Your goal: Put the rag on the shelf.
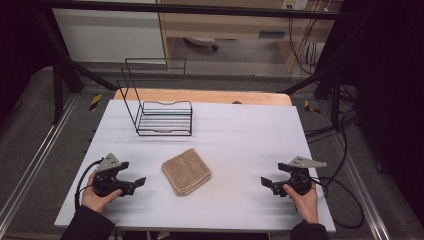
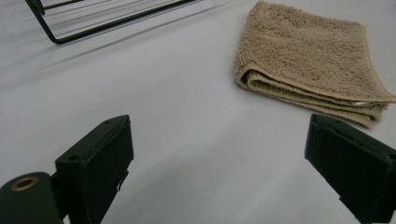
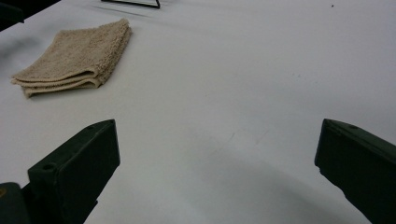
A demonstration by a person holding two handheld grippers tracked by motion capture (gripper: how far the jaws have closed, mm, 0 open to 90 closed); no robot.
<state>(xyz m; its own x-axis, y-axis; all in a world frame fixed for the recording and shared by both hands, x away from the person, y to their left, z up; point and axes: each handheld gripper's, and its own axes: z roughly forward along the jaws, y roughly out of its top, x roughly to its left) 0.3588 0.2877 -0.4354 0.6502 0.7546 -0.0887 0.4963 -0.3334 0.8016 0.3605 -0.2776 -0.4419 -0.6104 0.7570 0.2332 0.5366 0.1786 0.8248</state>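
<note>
A folded tan towel lies flat near the middle front of the white table. My left gripper rests low at the front left, open, jaws pointing right toward the towel, a short gap away. In the left gripper view the towel lies ahead and to the right of the wide-apart jaws. My right gripper sits at the front right, open, jaws pointing left with nothing between them. In the right gripper view the towel lies far off at the upper left.
A black wire rack stands at the back left of the table, its base seen in the left gripper view. Cables trail off the table's right side. A wooden board edge runs behind the table.
</note>
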